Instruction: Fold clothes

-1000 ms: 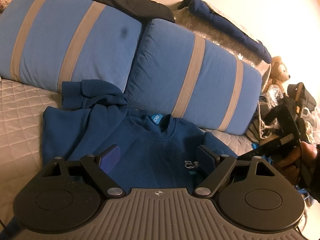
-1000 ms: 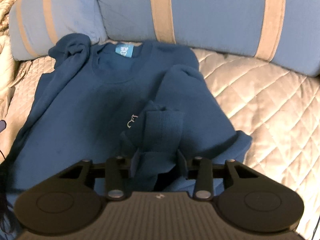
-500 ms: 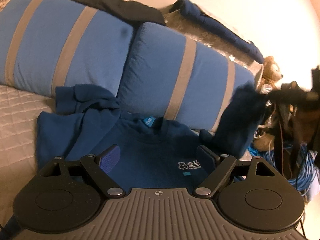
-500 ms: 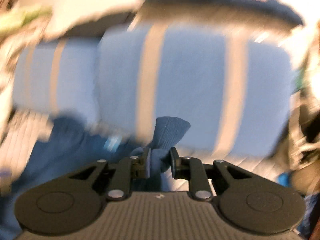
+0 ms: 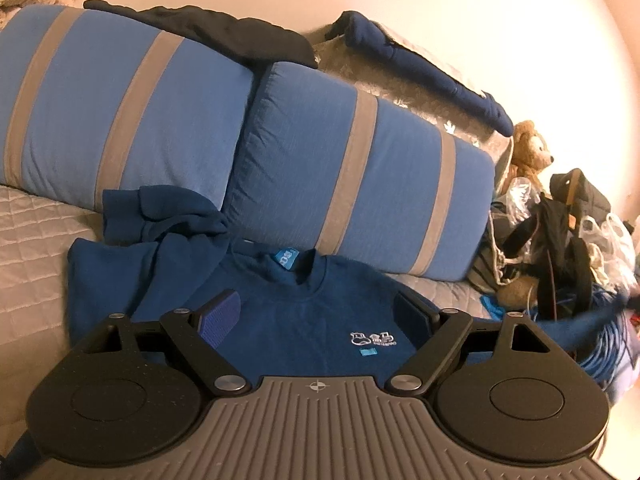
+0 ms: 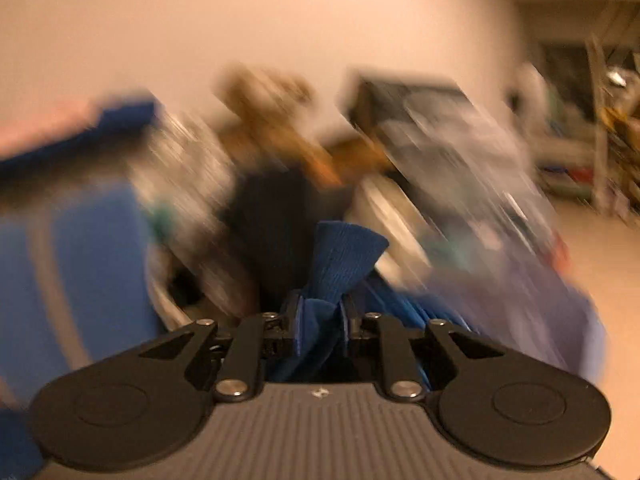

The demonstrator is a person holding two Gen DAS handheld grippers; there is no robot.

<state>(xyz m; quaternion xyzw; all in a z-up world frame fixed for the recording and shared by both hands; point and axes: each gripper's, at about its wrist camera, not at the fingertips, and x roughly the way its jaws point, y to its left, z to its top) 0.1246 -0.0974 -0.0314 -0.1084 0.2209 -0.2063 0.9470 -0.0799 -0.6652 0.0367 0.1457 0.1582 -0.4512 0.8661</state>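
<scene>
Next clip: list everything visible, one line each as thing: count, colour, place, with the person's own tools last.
sweatshirt: 1, dark blue, flat on the bed cover
sleeve cuff: 1, blue, pinched in right tool
cushions: 2, blue with grey stripes, behind sweatshirt
black garment: 1, atop left cushion
navy garment: 1, behind right cushion
teddy bear: 1, brown, far right
bed cover: 1, pale quilted
left tool: open, above sweatshirt
right tool: shut on cuff

A quilted beige bed cover [image 5: 28, 240] fills the left and lower frame. A blue sweatshirt [image 5: 304, 320] lies on it at lower centre, two striped blue cushions [image 5: 132, 120] behind.
</scene>
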